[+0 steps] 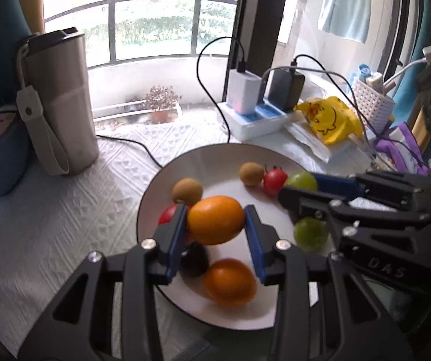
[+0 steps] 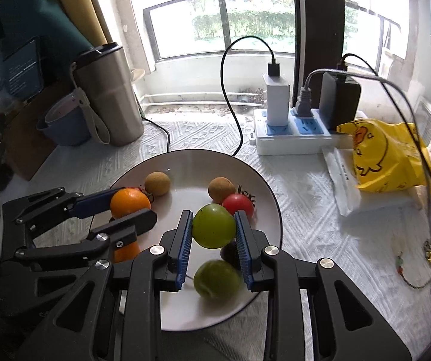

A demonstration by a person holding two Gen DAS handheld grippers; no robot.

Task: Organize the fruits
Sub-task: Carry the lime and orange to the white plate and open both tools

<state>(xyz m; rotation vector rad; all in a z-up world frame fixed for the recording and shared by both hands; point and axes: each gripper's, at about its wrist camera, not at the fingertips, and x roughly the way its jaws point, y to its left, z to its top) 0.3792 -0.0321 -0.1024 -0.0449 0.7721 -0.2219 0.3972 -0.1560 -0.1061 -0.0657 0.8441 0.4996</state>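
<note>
A white plate (image 1: 155,186) (image 2: 191,168) lies on the white patterned cloth. My left gripper (image 1: 215,225) (image 2: 125,209) is shut on an orange (image 1: 215,219) (image 2: 129,203), held over the plate's left side. My right gripper (image 2: 214,228) (image 1: 298,188) is shut on a green fruit (image 2: 214,225) (image 1: 301,180), over the right side. On the plate lie another orange (image 1: 230,282), another green fruit (image 2: 217,279) (image 1: 310,234), two brown round fruits (image 2: 157,183) (image 2: 221,189), a red tomato (image 2: 238,204) and a dark plum (image 1: 194,258). A second tomato (image 1: 169,213) peeks out behind my left finger.
A steel tumbler (image 1: 62,96) (image 2: 110,96) and a blue cup (image 2: 62,126) stand at the left. Behind the plate sits a power strip (image 2: 290,138) with chargers and a black cable (image 2: 230,105). At the right are a yellow bag (image 2: 386,156) and a white basket (image 1: 371,102).
</note>
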